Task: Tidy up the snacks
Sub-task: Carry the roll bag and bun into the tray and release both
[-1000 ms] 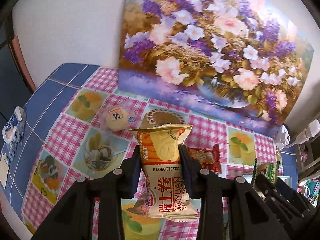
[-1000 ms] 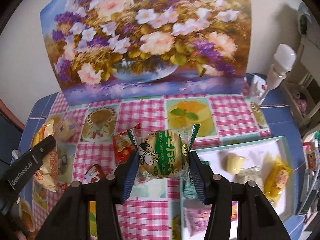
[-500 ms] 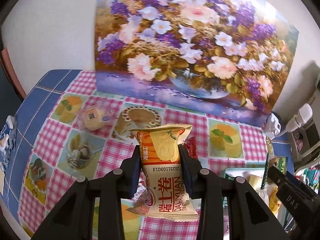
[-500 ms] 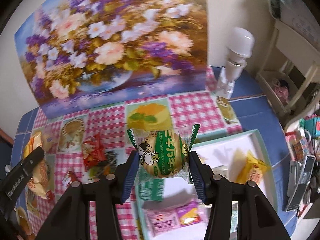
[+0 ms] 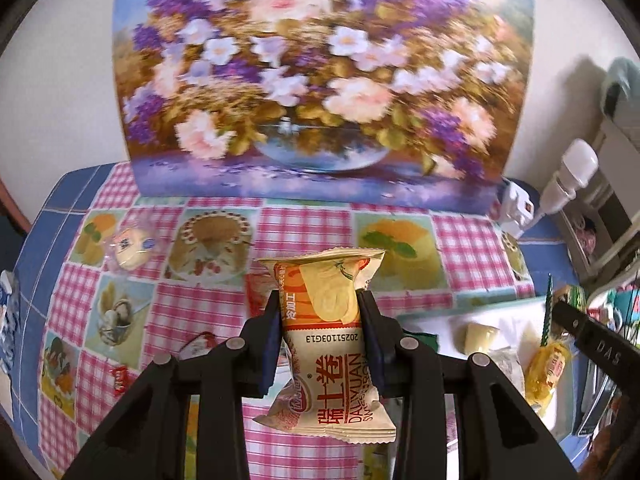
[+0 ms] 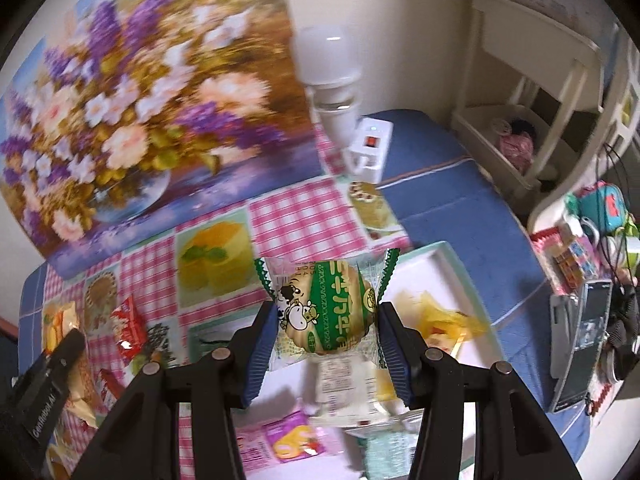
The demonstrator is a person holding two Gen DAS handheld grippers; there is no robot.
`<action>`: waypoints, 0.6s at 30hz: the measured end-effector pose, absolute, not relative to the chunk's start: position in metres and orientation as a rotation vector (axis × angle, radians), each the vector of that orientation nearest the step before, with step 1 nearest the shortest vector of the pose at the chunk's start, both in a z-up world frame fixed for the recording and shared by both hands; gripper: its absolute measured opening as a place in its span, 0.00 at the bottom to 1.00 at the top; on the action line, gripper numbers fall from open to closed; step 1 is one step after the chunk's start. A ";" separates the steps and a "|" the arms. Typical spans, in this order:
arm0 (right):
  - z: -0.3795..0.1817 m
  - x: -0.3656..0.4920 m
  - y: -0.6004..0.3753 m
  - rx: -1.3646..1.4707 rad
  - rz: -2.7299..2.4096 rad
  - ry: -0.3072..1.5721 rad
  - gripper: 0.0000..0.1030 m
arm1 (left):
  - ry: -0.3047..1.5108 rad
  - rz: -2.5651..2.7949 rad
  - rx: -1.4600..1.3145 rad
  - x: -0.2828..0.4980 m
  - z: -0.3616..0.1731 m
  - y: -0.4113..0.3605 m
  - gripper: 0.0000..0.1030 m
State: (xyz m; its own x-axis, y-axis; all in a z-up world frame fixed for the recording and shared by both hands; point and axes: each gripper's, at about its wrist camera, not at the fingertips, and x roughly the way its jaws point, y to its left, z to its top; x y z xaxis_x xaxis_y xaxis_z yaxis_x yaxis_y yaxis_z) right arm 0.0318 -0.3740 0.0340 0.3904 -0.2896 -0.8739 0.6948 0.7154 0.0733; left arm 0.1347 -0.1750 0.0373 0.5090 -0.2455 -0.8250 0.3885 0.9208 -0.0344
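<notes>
I have both grippers loaded. The left gripper is clamped across the middle of the orange roll pack, held above the checked cloth. The right gripper is closed on the green cake pack, pads pressing its clear wrapper at either side, over the near edge of the white tray.

Handling, by my judgement: both packs are light, air-filled film with soft contents — they crush easily and the film is slick. The mid-body hold is the right place; the crimped ends would slip or tear.

Surroundings: the tray already holds a yellow pack, a pink pack and a pale wrapped item, so free floor there is limited and a drop could land on top of them. Loose on the cloth remain a red pack and a round bun. The flower picture stands at the back, with a white bottle and a plug block beside it, near the tray's far corner — well enough apart, I judge, to pose no obstruction.
</notes>
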 end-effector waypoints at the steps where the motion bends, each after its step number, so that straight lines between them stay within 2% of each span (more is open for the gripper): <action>1: 0.034 0.029 -0.379 0.476 -0.666 0.984 0.52 | 0.966 -0.395 0.170 0.132 0.036 -0.180 0.37; 12: 0.029 0.010 -0.407 0.522 -0.710 0.980 0.52 | 0.981 -0.509 0.278 0.099 0.017 -0.238 0.37; 18: 0.004 0.015 -0.411 0.543 -0.699 1.041 0.52 | 1.024 -0.545 0.343 0.089 -0.009 -0.263 0.37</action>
